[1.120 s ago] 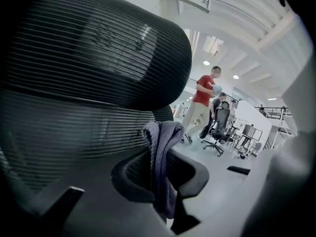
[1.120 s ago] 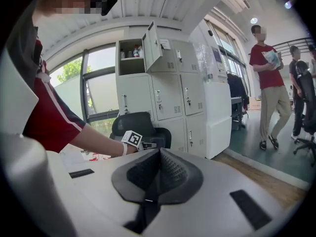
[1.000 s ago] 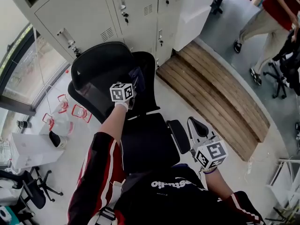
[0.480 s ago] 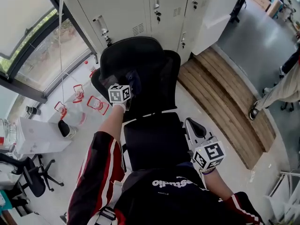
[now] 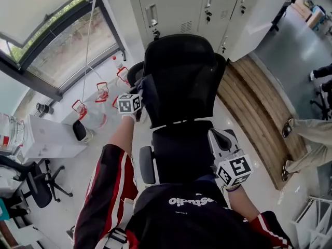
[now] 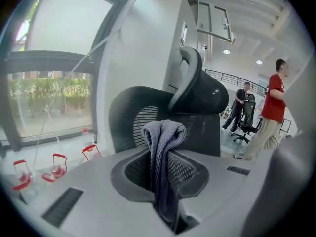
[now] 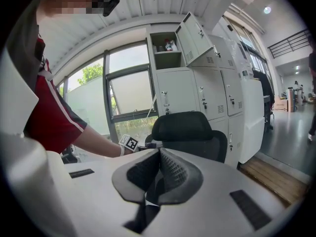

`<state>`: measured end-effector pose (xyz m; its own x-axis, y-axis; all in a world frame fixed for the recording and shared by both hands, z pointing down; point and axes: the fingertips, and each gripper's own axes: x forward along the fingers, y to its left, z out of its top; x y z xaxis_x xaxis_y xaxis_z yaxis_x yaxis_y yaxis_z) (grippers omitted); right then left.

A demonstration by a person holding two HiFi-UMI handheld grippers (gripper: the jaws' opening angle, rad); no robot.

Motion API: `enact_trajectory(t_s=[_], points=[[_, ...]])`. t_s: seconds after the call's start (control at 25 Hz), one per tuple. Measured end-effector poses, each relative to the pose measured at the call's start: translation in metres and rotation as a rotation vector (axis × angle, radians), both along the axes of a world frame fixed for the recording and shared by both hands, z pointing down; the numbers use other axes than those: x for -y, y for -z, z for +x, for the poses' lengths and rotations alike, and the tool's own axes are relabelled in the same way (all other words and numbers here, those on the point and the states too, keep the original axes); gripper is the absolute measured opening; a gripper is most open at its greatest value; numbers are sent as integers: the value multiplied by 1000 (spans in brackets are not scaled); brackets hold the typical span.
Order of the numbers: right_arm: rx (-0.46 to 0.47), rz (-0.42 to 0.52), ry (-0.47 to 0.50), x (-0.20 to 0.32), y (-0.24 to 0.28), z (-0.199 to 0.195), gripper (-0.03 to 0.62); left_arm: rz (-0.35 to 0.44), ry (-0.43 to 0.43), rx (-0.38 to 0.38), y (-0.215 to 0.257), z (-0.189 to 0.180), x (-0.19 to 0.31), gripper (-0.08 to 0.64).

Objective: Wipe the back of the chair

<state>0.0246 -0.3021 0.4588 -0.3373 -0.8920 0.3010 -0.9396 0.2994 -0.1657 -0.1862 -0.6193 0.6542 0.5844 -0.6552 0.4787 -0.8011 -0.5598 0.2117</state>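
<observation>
While the chair back (image 5: 179,77) stands upright before the lockers (image 5: 176,4), a grey cloth (image 6: 164,147) hangs pinched in the closed jaws of the left gripper (image 5: 139,101), at the back's left edge. The right gripper (image 7: 157,174), jaws together on nothing, hovers beside the right armrest (image 5: 222,139).

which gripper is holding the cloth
The left gripper, up beside the chair back: its jaws are shut on a grey cloth. The right gripper has its jaws shut on nothing.
</observation>
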Motion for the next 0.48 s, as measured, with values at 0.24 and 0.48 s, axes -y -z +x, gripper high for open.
enact_trajectory(t_s=[0.24, 0.48], points=[[8, -3, 19, -8, -2, -58, 15, 13, 47, 17, 4, -78, -8, 57], [9, 4, 51, -25, -2, -97, 15, 29, 99, -21, 15, -126, -31, 57]])
